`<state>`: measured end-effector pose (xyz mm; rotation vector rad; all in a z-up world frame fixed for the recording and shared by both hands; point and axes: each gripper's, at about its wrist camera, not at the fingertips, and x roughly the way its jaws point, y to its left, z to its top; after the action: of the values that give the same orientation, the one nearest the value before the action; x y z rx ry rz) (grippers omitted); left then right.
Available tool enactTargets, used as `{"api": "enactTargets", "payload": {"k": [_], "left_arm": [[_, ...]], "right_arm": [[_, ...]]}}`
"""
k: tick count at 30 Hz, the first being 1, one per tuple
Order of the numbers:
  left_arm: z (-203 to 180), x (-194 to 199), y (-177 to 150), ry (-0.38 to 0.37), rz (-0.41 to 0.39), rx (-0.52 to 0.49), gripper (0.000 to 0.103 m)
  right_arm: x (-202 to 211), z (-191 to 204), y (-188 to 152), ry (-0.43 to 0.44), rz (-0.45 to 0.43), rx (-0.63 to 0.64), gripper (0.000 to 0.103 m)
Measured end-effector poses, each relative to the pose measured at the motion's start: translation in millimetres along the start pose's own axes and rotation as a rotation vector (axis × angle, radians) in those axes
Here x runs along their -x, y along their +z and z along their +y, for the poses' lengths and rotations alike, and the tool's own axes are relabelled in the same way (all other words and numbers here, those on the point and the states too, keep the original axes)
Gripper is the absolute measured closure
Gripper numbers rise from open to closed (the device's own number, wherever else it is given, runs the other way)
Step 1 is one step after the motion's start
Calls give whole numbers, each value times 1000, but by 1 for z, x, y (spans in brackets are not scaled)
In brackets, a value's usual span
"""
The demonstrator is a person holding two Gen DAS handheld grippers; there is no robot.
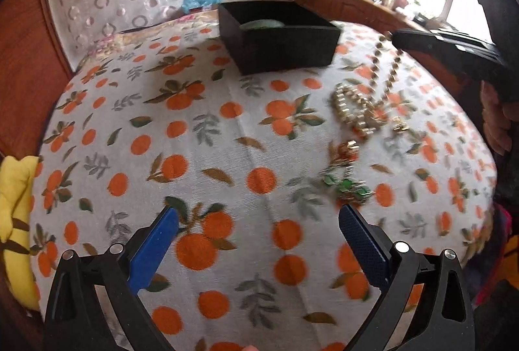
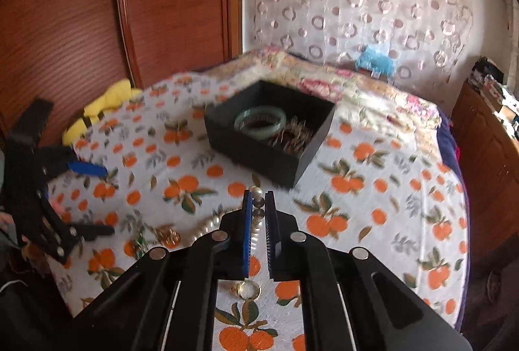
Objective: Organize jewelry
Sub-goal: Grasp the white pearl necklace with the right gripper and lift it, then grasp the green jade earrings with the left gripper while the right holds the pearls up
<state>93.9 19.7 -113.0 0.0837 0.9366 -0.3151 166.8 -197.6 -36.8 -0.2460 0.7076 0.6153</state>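
Pearl necklace point(image 2: 258, 211) pinched; black box point(image 2: 259, 156) holds bangle point(image 2: 259, 121).

Each claw is a black frame with round silver screws on top. The left claw point(image 1: 259, 223) has two flat blue fingers point(image 1: 155, 245). The right claw point(image 2: 258, 205) has one blue finger and one black, ridged inside.

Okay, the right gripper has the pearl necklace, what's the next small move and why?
Probably lift and carry it toward the black box. The right gripper is shut on the pearl necklace, whose strand trails on the bedspread, and the box already holds a green bangle.
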Motion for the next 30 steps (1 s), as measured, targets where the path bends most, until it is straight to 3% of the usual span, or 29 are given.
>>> {"api": "enactTargets", "payload": {"k": [4, 11, 20, 30], "left_arm": [[-7, 5, 2, -58, -31, 17, 8], [-32, 3, 9, -64, -61, -33, 9], [-60, -15, 10, -64, -21, -110, 59], [-62, -20, 12, -11, -22, -98, 75]], "right_arm": [[20, -3, 14, -11, -48, 0, 94], [43, -7, 28, -31, -100, 1, 94], [51, -7, 31, -42, -108, 8, 94], [56, -9, 30, -39, -111, 4, 94]]}}
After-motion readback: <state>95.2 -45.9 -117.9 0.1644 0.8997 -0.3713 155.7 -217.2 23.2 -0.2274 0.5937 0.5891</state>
